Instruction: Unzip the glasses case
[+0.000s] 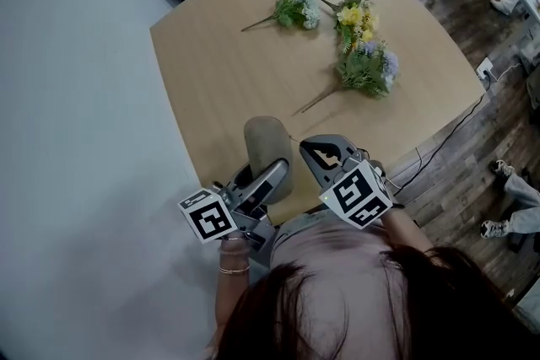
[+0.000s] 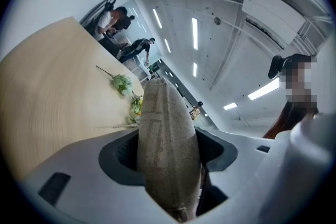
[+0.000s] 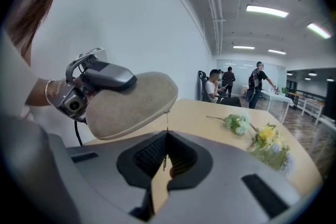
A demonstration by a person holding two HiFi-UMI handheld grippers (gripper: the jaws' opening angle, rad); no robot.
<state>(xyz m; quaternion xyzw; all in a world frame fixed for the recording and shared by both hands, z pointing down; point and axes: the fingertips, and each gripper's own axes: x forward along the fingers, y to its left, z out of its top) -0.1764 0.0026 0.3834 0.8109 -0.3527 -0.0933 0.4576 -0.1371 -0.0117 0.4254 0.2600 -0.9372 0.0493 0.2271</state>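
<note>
The beige oval glasses case (image 1: 266, 143) is held above the near edge of the wooden table (image 1: 228, 72). My left gripper (image 1: 268, 174) is shut on its near end; in the left gripper view the case (image 2: 168, 149) fills the gap between both jaws. In the right gripper view the case (image 3: 131, 102) sits at the upper left, with the left gripper (image 3: 105, 75) clamped over it. A thin zipper pull (image 3: 164, 162) hangs from the case's edge down between the jaws of my right gripper (image 3: 167, 136), which are closed on it. In the head view the right gripper (image 1: 314, 154) sits just right of the case.
Three artificial flower sprigs lie on the far half of the table: a white-green one (image 1: 297, 8), a yellow one (image 1: 356, 14) and a purple-green one (image 1: 367, 67). People sit and stand beyond the table's far end (image 3: 215, 86). A cable (image 1: 447, 135) hangs off the right edge.
</note>
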